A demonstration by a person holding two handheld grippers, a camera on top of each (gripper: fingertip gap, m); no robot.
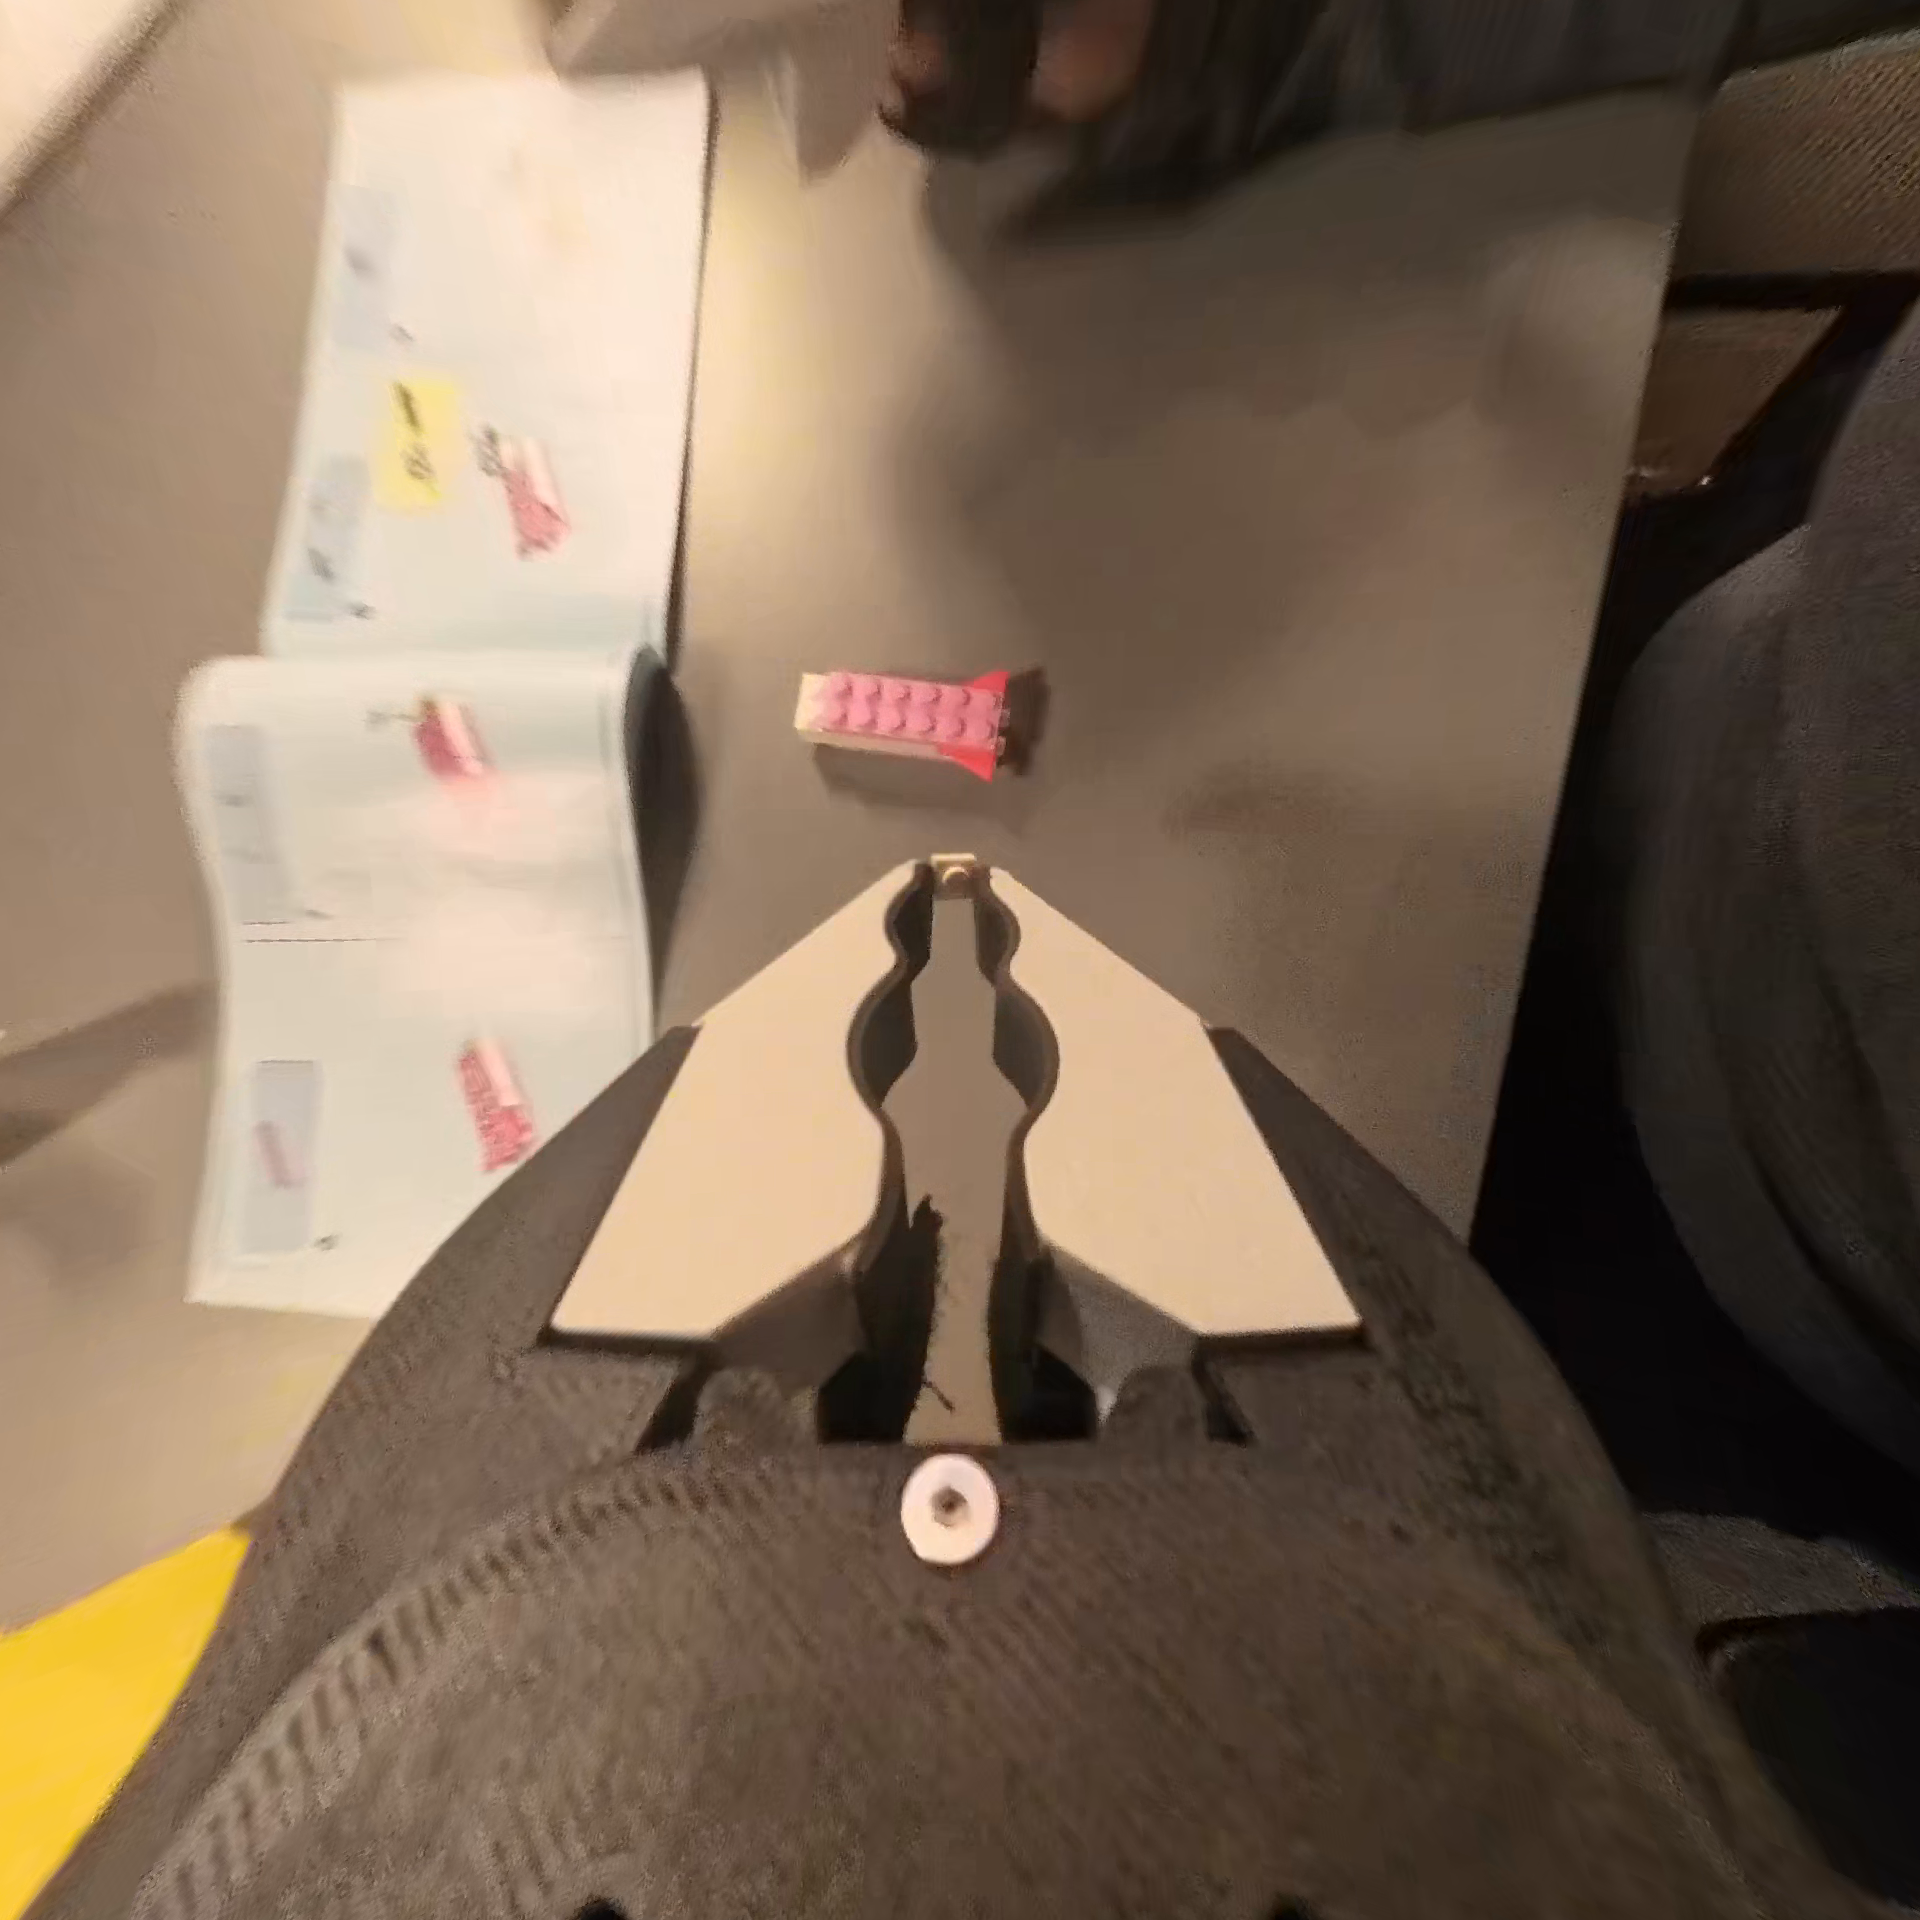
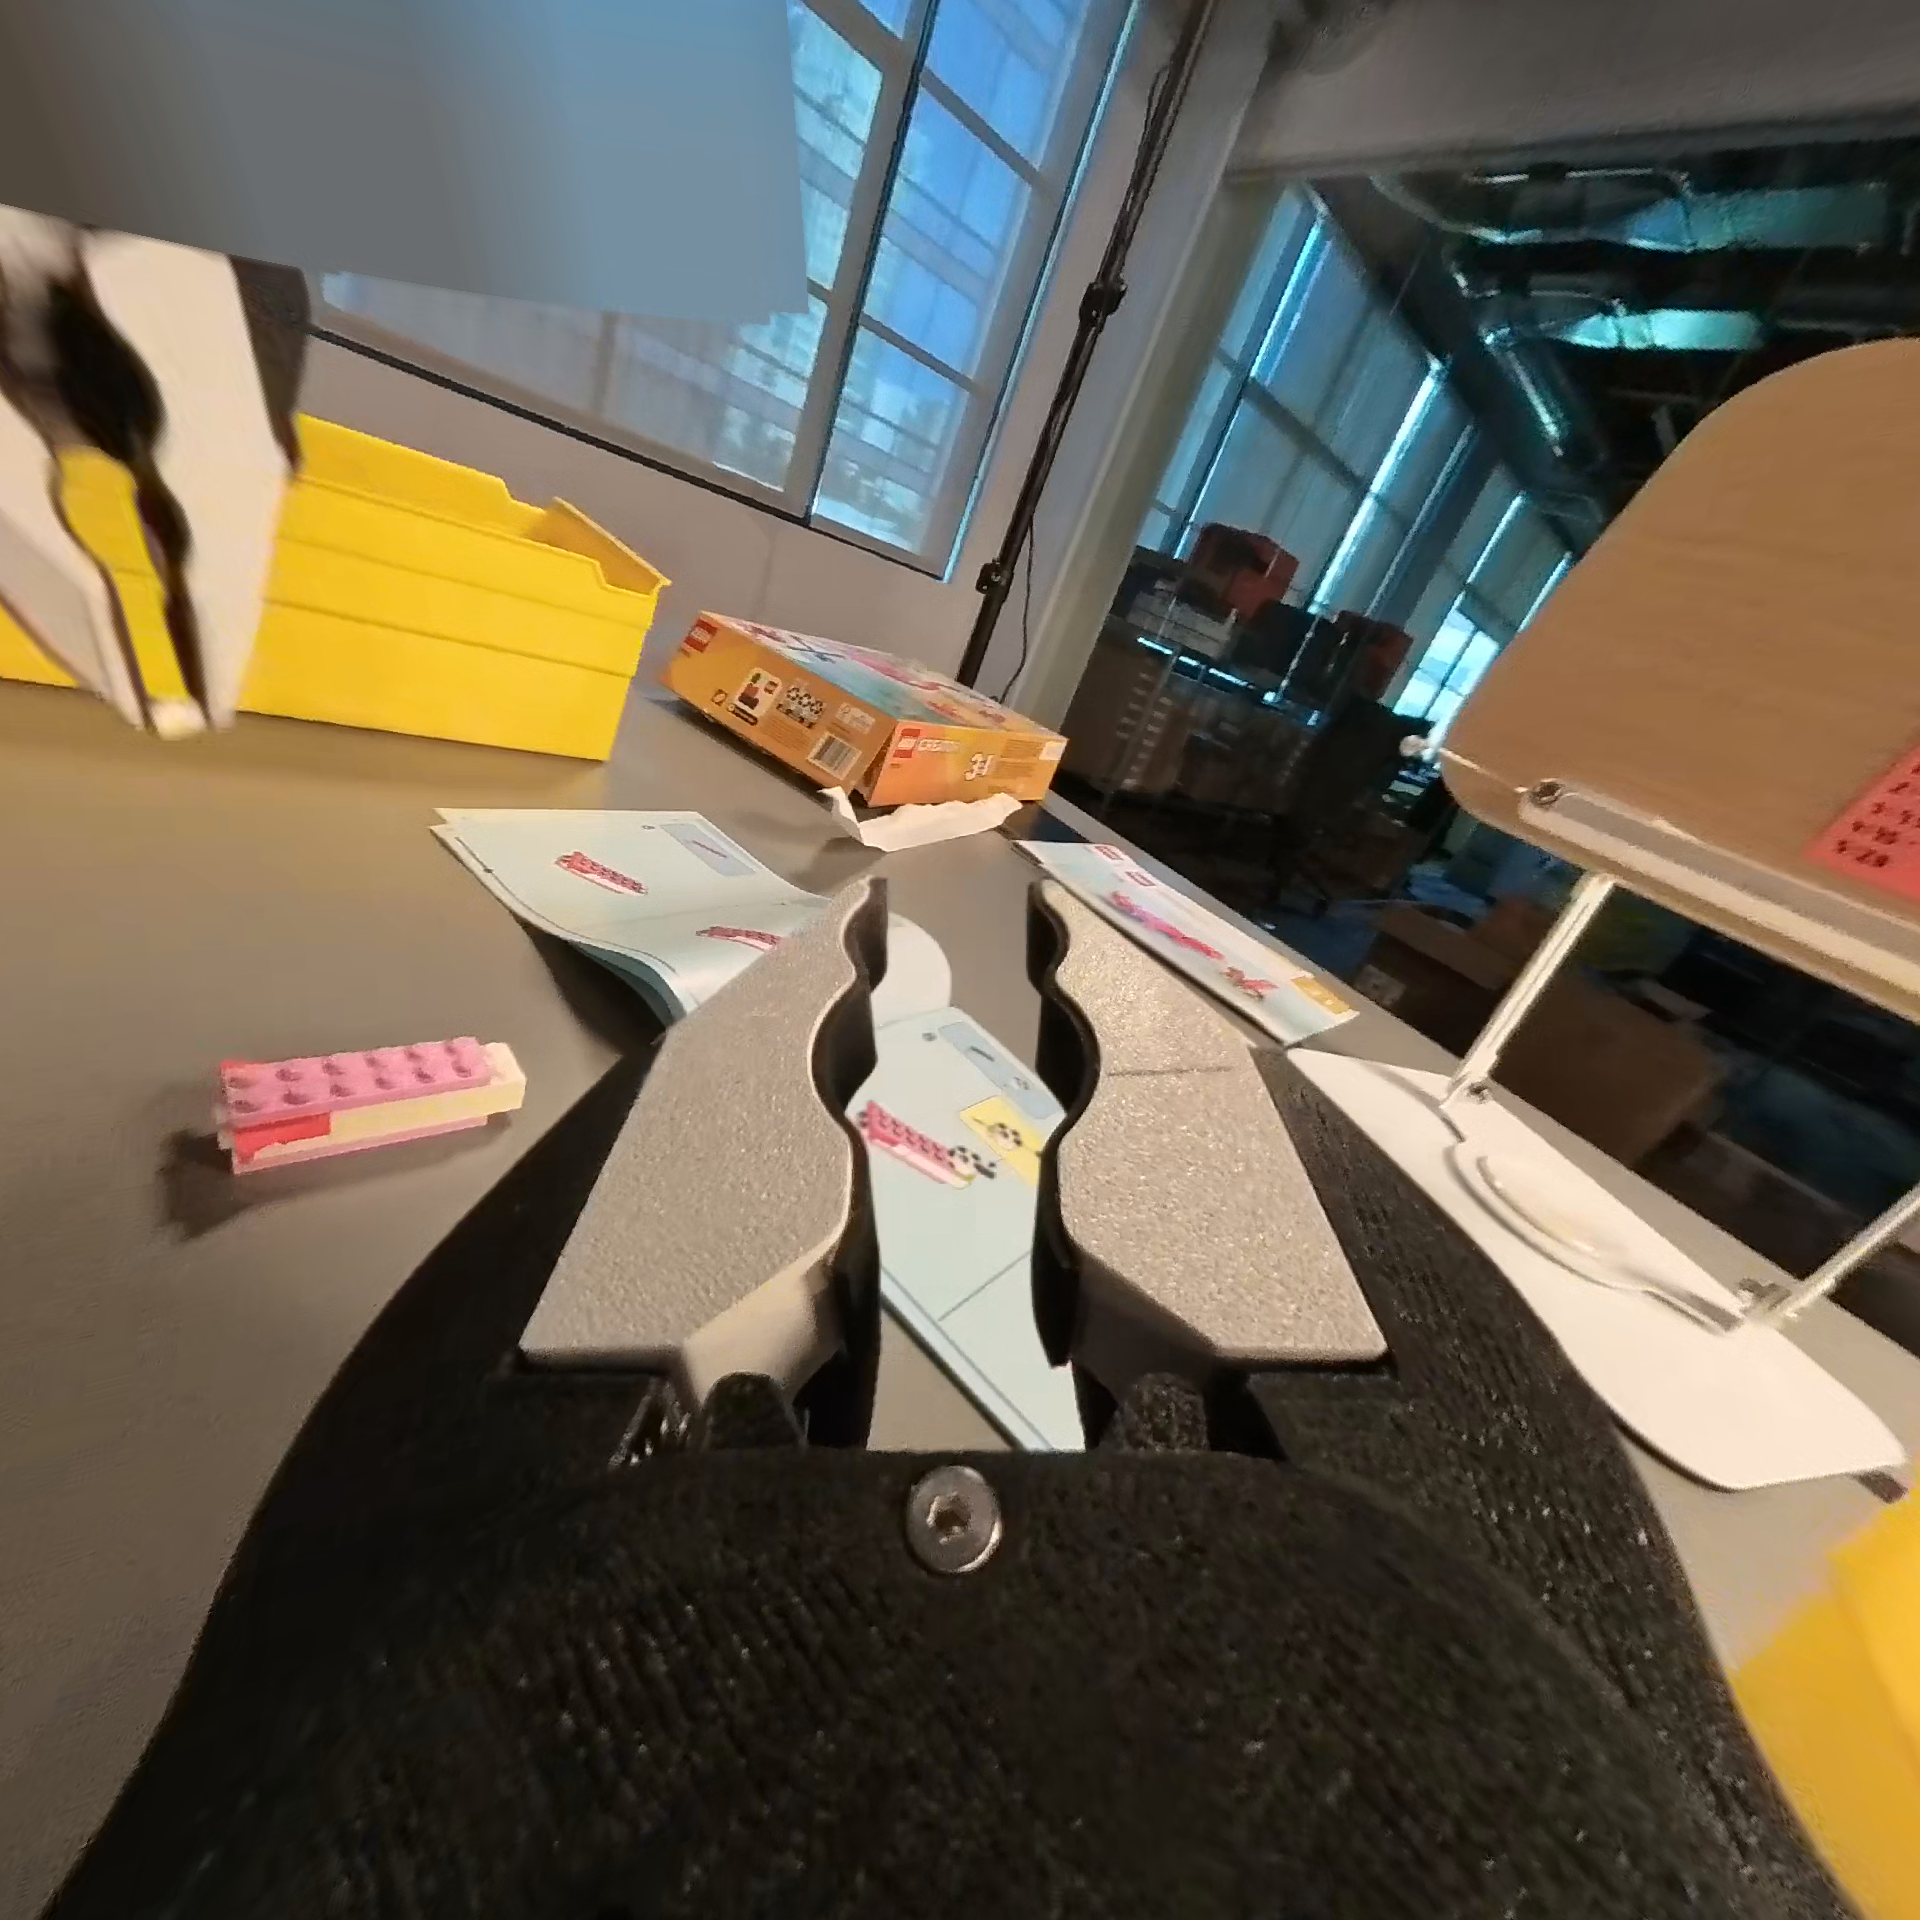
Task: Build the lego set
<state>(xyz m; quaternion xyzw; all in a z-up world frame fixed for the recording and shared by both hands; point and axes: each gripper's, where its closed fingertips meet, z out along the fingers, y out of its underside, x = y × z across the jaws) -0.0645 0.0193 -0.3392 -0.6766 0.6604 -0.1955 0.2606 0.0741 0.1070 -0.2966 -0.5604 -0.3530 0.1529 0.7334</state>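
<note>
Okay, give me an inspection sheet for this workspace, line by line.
Surface: grey table.
Things: pink, cream and red brick assembly lying on the table; open instruction booklet.
Clutter: yellow bins, orange cardboard box, second booklet, white stand.
Grippers: left gripper pinching a small cream brick; right gripper open, holding nothing.
Cables: nothing seen.
Surroundings: large windows, dark tripod pole.

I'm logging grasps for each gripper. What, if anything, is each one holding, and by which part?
The left gripper pinches a small tan stud piece by its two sides, at its very fingertips. The right gripper is open, holding nothing.
</note>
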